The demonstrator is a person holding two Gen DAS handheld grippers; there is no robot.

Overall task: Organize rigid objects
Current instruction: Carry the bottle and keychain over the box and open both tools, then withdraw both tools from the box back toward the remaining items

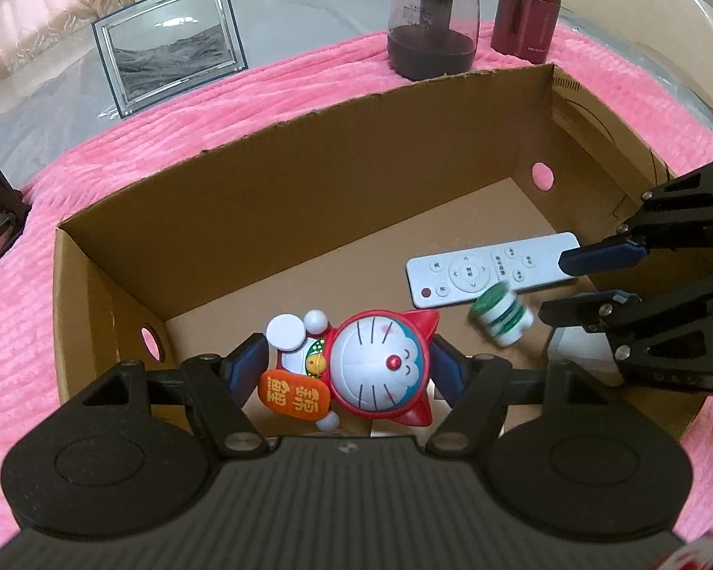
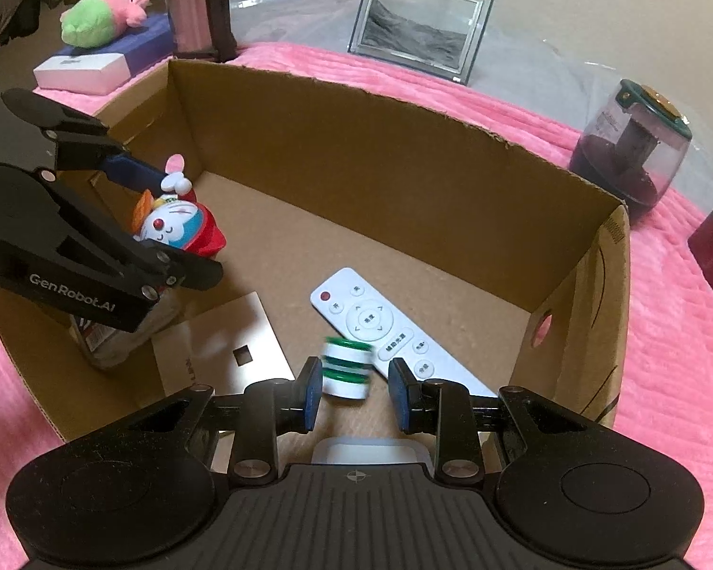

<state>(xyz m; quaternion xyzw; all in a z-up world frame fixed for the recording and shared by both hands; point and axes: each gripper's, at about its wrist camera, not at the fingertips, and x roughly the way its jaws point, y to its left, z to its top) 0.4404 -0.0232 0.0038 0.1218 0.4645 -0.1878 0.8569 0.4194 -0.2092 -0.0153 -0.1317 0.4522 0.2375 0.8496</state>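
Note:
A brown cardboard box point(image 1: 309, 180) sits on a pink blanket. My left gripper point(image 1: 351, 363) is shut on a Doraemon figurine point(image 1: 370, 370) and holds it over the box's near left part; it also shows in the right wrist view point(image 2: 180, 228). My right gripper point(image 2: 356, 392) is open over the box's right part. A small white and green bottle point(image 2: 348, 368) is blurred between its fingers, loose, above the box floor; it also shows in the left wrist view point(image 1: 499, 316). A white remote point(image 2: 385, 332) lies on the box floor.
A white flat card point(image 2: 223, 351) and a clear packet point(image 2: 104, 337) lie in the box. Outside stand a picture frame point(image 1: 171, 42), a dark jar point(image 1: 432, 23), a maroon canister point(image 1: 527, 9), a pink bottle point(image 2: 199, 4) and a plush toy point(image 2: 104, 14).

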